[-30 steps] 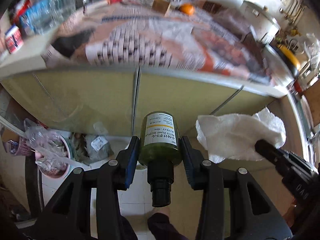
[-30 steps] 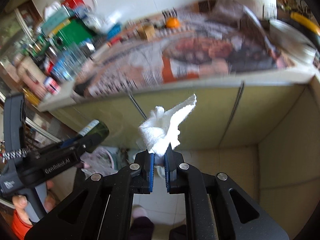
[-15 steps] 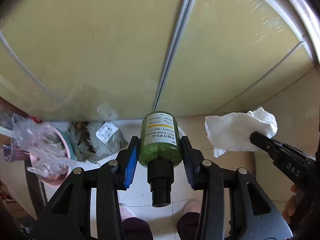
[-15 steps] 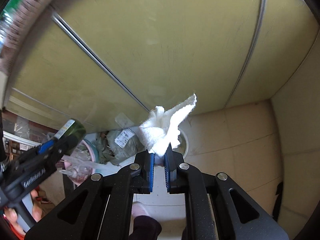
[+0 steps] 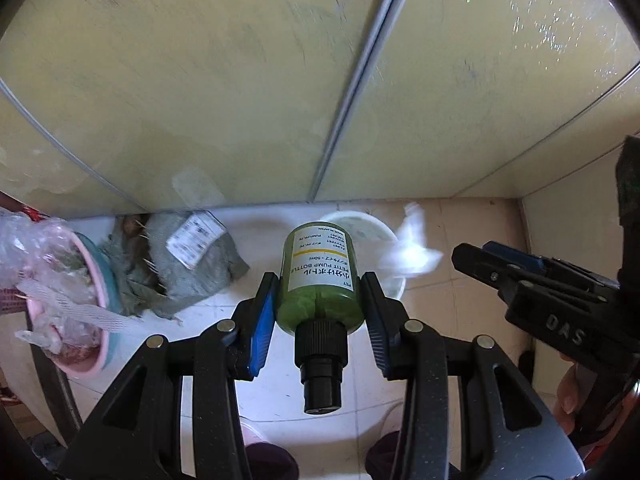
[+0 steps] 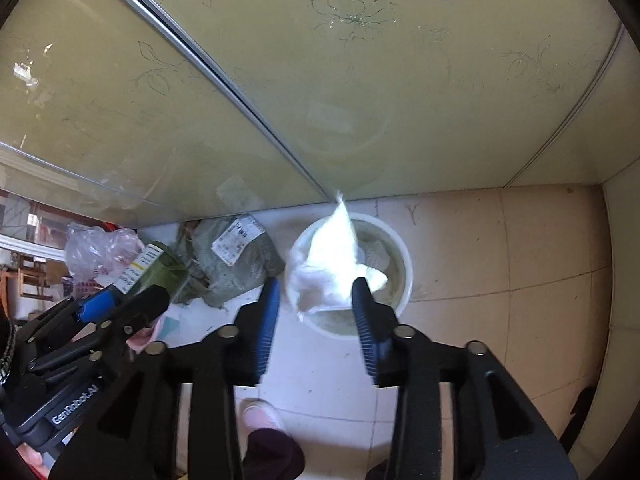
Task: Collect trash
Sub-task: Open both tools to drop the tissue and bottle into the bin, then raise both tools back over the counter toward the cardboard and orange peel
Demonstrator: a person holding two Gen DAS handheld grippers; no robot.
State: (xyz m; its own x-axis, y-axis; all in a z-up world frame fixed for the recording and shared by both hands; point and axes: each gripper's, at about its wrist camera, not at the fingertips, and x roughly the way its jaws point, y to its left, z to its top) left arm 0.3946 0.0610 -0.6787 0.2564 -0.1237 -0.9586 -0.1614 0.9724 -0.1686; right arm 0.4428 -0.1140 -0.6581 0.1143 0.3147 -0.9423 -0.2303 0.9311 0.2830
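Note:
My left gripper [image 5: 320, 296] is shut on a small green pump bottle [image 5: 320, 276], cap end toward the camera, held above the floor. It also shows in the right wrist view [image 6: 156, 272]. My right gripper [image 6: 316, 292] is open; a white tissue [image 6: 332, 268] is blurred in mid-air between its fingers, falling over a white bin [image 6: 400, 256] on the floor. In the left wrist view the tissue [image 5: 408, 252] drops at the bin's rim [image 5: 360, 220], with the right gripper [image 5: 472, 256] beside it.
Yellow-green sliding cabinet doors [image 6: 360, 80] stand close behind the bin. A grey sack with a label [image 5: 200, 256] lies left of the bin. A pink basin with plastic wrap [image 5: 64, 292] stands further left. Tiled floor [image 6: 500, 280] lies below.
Both grippers dropped from counter height toward the floor bin. My right gripper opened and let go of the tissue, which is falling. The left still holds the bottle.

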